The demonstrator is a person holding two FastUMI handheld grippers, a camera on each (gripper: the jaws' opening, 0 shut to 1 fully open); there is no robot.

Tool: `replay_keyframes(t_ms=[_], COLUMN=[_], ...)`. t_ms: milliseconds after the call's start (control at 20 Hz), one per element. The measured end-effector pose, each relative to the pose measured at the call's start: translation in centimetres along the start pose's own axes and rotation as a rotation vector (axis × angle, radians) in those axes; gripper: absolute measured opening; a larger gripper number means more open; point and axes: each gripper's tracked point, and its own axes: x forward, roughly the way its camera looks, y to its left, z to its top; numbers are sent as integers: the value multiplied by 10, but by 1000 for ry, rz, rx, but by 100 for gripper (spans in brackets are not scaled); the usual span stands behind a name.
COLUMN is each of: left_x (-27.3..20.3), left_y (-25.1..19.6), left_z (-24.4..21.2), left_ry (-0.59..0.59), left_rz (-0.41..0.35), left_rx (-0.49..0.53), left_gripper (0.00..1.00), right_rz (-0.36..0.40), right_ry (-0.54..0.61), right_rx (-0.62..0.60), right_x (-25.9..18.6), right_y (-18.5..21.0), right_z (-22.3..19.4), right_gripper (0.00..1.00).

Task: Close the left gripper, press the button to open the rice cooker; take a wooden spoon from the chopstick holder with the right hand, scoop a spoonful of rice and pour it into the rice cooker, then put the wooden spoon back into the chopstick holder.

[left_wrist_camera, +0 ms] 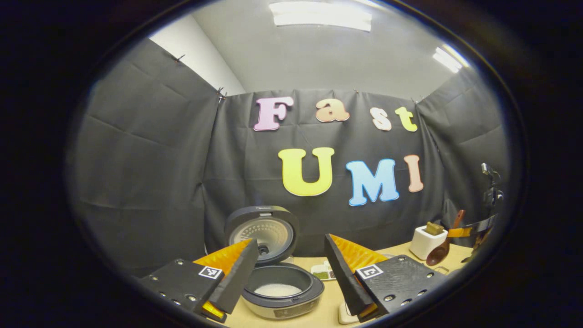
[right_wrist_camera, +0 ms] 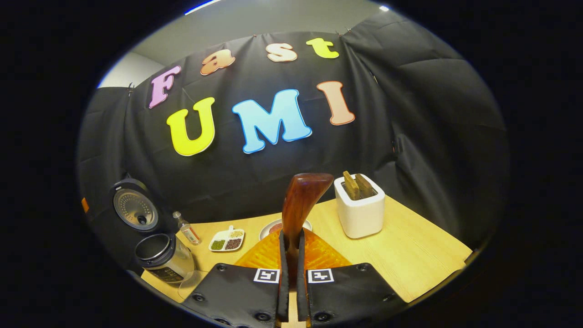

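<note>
Left gripper: my fingers stand wide apart with nothing between them, raised above the worktop in front of the rice cooker.
Right gripper: my two fingers are pressed together on the handle of the wooden spoon; in the left gripper view this gripper appears near the worktop's far right corner.
Wooden spoon: gripped by its handle, which rises upright out of my right fingers. In the left gripper view the spoon hangs bowl-down just beside the chopstick holder.
Rice cooker: standing open at the worktop's left edge, inner pot exposed, white rice in the bottom.
Rice cooker lid: raised upright behind the pot, perforated inner plate facing forward. A small mark sits on the lid's upper rim; too small to read.
Chopstick holder: white, rounded-square, toward the worktop's far right corner, with wooden pieces standing in it.
Divided dish: white, holding green, pale and dark grains, at the worktop's far edge to the right of the rice cooker.
Small bottle: clear, between the rice cooker and the divided dish; its label cannot be read.
Plate: partly hidden behind my right fingers, reddish contents.
Finger markers: black-and-white square tags on both grippers' finger bases; no readable text.
</note>
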Motion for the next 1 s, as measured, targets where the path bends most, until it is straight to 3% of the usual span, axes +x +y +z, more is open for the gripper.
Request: replay_keyframes(t_ms=[1000], left_x=[-16], left_y=[-4], left_z=[10], left_ry=[8], left_rz=[19], left_rx=[41], left_gripper=[91], right_rz=[-49], right_ry=[216], right_rx=[54], right_x=[-9], right_y=[-45], right_z=[-114], right_gripper=[12])
